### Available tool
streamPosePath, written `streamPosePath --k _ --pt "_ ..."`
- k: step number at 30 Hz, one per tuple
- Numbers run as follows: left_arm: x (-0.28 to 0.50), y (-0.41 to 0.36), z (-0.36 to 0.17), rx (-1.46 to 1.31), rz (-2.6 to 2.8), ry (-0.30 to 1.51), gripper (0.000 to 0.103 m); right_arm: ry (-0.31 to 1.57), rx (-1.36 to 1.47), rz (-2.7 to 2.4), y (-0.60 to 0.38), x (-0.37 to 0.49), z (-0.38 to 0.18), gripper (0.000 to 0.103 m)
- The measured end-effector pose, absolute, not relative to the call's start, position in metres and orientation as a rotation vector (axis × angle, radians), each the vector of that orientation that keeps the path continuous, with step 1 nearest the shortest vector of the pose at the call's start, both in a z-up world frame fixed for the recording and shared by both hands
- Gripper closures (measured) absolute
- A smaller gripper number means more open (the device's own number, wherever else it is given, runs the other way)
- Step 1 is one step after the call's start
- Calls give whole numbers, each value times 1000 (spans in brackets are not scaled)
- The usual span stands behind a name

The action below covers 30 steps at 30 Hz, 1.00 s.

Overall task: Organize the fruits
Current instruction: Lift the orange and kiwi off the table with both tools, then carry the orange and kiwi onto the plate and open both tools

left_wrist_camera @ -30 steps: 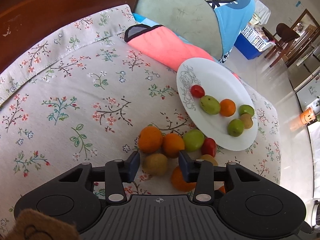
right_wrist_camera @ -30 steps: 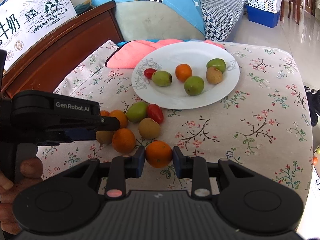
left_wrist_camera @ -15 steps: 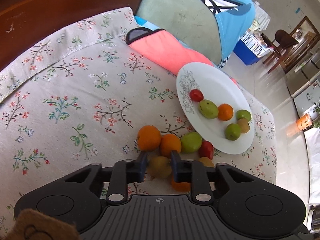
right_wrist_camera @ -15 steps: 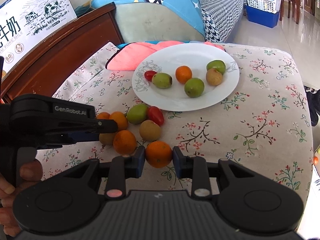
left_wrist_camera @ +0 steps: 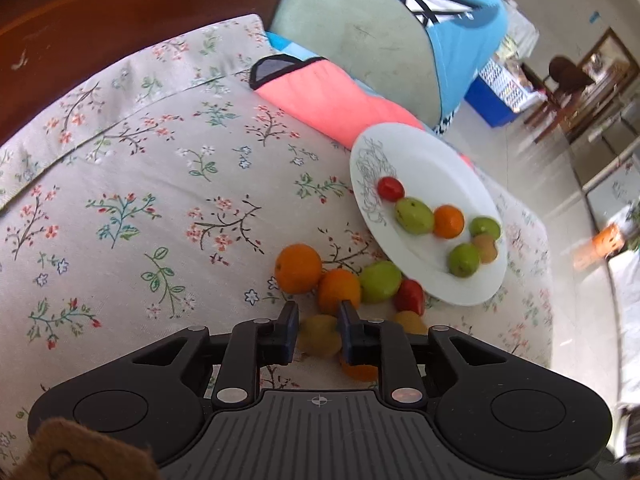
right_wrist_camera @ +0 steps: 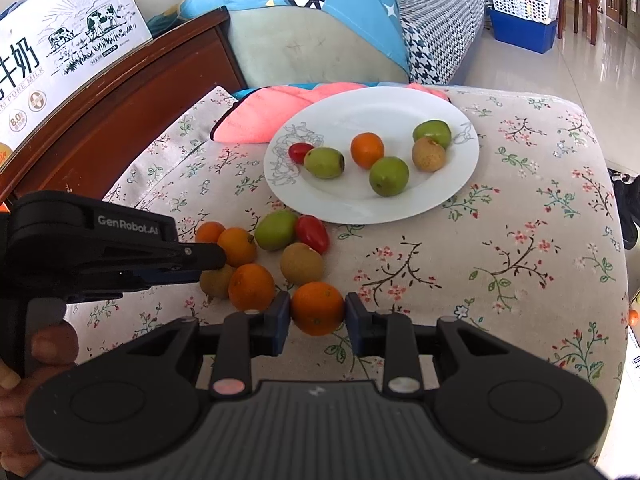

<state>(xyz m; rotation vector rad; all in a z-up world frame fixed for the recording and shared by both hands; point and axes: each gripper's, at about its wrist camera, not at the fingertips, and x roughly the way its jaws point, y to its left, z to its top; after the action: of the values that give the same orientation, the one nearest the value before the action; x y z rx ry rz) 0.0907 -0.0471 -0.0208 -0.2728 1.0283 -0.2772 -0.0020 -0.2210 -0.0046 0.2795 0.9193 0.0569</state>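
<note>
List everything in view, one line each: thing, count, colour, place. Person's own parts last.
plate: one, white, on the flowered cloth
green fruits: four; three on plate, one on cloth beside it
oranges: five; one on plate, four on cloth
brown fruits: three; one on plate, two on cloth
tomatoes: two, red; one on plate, one on cloth
towel: one, pink, behind plate
cushion: one, blue and grey, behind towel
milk box: one, white, far left
left gripper: black, jaws shut on one brown fruit
right gripper: black, jaws shut on one orange
hand: one, holding left gripper
</note>
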Motion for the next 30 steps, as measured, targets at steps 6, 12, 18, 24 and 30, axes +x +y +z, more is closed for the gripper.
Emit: streamPosePath --k 6,12,18,24,30 --pt "91 -51 -27 -267 -265 1057 66 910 284 55 -223 -3 -3 73" --pt "89 -47 -29 -276 -275 1037 68 899 298 50 -225 -3 0 73" --pt "87 -47 -27 -283 -284 1036 77 900 304 42 -227 -3 0 73" --pt "87 -40 -16 -306 -284 1014 77 890 316 45 -228 -2 2 73" --pt "88 -37 -5 -320 -286 986 77 884 340 46 -230 -1 4 73"
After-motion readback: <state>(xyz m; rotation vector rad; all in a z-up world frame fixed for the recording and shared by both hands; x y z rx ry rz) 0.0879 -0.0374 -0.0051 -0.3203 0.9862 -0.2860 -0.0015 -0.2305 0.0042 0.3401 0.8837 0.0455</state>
